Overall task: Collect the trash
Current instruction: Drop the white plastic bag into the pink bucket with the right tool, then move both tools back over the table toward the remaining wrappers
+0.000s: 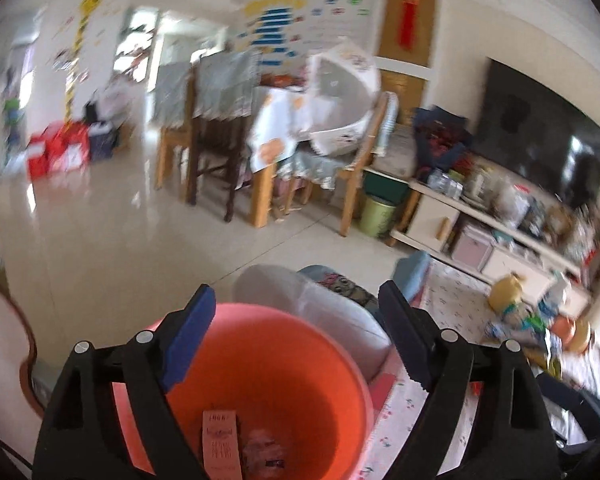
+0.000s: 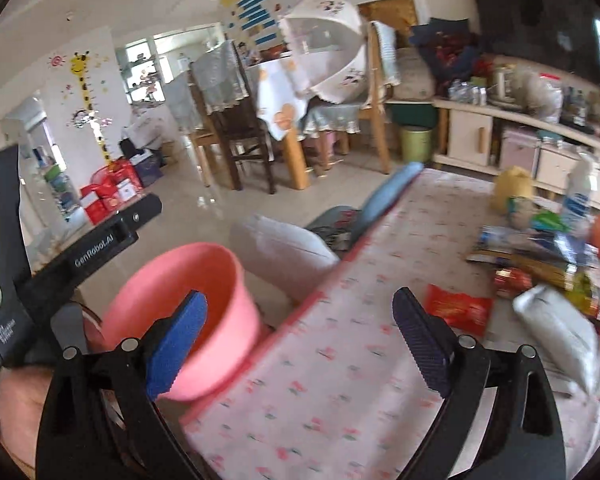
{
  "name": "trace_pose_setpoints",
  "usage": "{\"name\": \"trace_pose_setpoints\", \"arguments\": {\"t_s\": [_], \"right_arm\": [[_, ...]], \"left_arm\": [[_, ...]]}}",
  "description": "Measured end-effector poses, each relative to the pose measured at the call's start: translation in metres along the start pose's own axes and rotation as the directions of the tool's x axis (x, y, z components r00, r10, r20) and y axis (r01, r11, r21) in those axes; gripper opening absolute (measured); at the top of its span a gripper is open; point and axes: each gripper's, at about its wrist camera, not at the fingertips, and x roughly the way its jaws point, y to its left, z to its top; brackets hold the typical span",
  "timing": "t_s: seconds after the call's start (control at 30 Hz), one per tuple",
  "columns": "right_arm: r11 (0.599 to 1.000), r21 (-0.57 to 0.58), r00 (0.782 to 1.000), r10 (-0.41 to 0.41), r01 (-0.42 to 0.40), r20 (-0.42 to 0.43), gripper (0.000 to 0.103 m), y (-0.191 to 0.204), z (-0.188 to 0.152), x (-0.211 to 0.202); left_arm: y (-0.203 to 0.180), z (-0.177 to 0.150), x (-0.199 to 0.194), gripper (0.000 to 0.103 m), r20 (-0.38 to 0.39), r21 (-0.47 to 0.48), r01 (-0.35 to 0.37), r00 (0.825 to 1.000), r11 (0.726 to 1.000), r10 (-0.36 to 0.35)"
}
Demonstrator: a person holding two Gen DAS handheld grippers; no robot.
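Observation:
In the left wrist view my left gripper hangs open over the mouth of an orange-pink bucket, with nothing between its fingers. A printed paper strip and a crumpled wrapper lie at the bucket's bottom. The right wrist view shows the bucket standing beside a table with a floral cloth. My right gripper is open and empty above the cloth's edge. A red wrapper and a silvery pouch lie on the cloth to the right of it.
Packets, cans and bottles are heaped at the cloth's far right, near a yellow jug. A white cushion lies behind the bucket. Beyond stand a dining table with chairs, a green bin and a cluttered TV cabinet.

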Motion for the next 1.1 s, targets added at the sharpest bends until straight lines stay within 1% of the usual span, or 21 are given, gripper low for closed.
{"name": "trace_pose_setpoints", "arguments": {"t_s": [0.1, 0.27, 0.5, 0.63, 0.87, 0.97, 1.1], "right_arm": [[0.999, -0.013, 0.999, -0.037, 0.037, 0.01, 0.093, -0.013, -0.009, -0.014], [0.994, -0.04, 0.995, -0.097, 0.098, 0.038, 0.095, -0.033, -0.022, -0.036], [0.987, -0.053, 0.987, -0.15, 0.153, 0.057, 0.096, -0.056, -0.032, -0.058], [0.985, -0.031, 0.983, -0.164, 0.167, 0.077, 0.096, -0.072, -0.034, -0.072], [0.982, 0.029, 0.979, -0.186, 0.184, 0.087, 0.097, -0.102, -0.04, -0.087], [0.98, 0.051, 0.977, -0.194, 0.191, 0.082, 0.097, -0.116, -0.044, -0.09], [0.977, 0.084, 0.976, -0.201, 0.194, 0.083, 0.097, -0.134, -0.047, -0.096]], "left_arm": [[-0.021, -0.002, -0.005, 0.084, 0.008, 0.042, 0.046, 0.999, 0.998, -0.047], [-0.057, -0.004, -0.013, 0.084, 0.017, 0.119, 0.082, 0.996, 0.99, -0.084], [-0.109, -0.014, -0.024, 0.084, 0.024, 0.247, 0.12, 0.991, 0.961, -0.13], [-0.128, -0.02, -0.025, 0.084, 0.008, 0.269, 0.157, 0.986, 0.95, -0.166], [-0.163, -0.034, -0.025, 0.084, -0.045, 0.309, 0.208, 0.978, 0.928, -0.204], [-0.178, -0.04, -0.026, 0.084, -0.055, 0.334, 0.216, 0.976, 0.917, -0.21], [-0.192, -0.045, -0.026, 0.084, -0.061, 0.353, 0.217, 0.976, 0.91, -0.21]]}}
